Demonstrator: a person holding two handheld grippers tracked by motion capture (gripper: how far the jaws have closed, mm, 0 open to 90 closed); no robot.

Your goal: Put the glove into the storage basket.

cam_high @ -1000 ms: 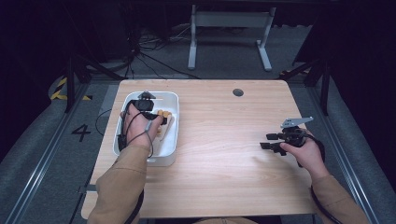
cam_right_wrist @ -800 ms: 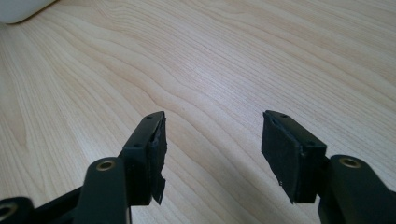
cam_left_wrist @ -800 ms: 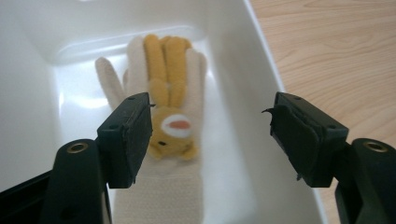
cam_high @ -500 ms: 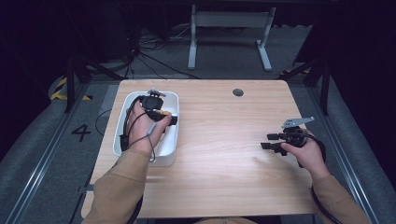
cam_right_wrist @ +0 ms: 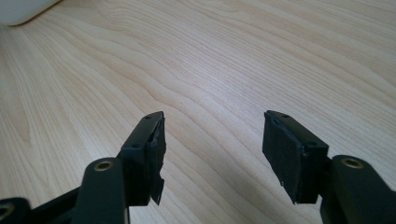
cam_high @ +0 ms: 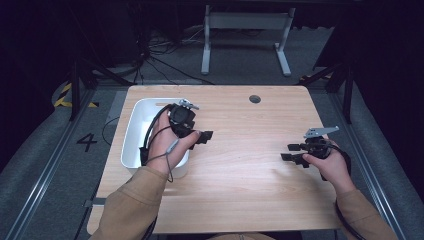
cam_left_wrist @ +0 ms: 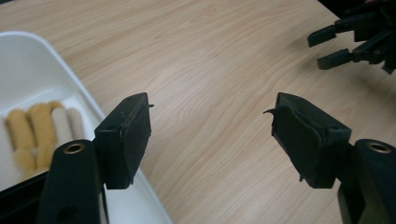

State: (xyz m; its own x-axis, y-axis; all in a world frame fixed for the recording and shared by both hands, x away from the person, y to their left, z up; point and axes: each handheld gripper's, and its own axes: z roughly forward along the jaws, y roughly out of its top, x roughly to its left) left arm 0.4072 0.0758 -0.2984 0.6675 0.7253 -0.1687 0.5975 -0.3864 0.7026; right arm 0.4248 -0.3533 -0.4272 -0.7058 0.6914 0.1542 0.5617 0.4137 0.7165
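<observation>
The tan rolls [cam_left_wrist: 39, 133] are sitting in the white bin [cam_high: 132, 135] at the table's [cam_high: 250, 190] left side. The left gripper [cam_high: 202, 137] hangs over the bin's right rim, jaws wide apart and holding nothing. The right gripper [cam_high: 292, 152] sits well apart near the right edge, also gaping open and empty.

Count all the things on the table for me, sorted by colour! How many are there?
White: 1, the tub
Yellow-tan: 1 bunch of soft sticks in the tub, too bunched to count
Black: 2, the left gripper and right gripper
Total: 4
</observation>
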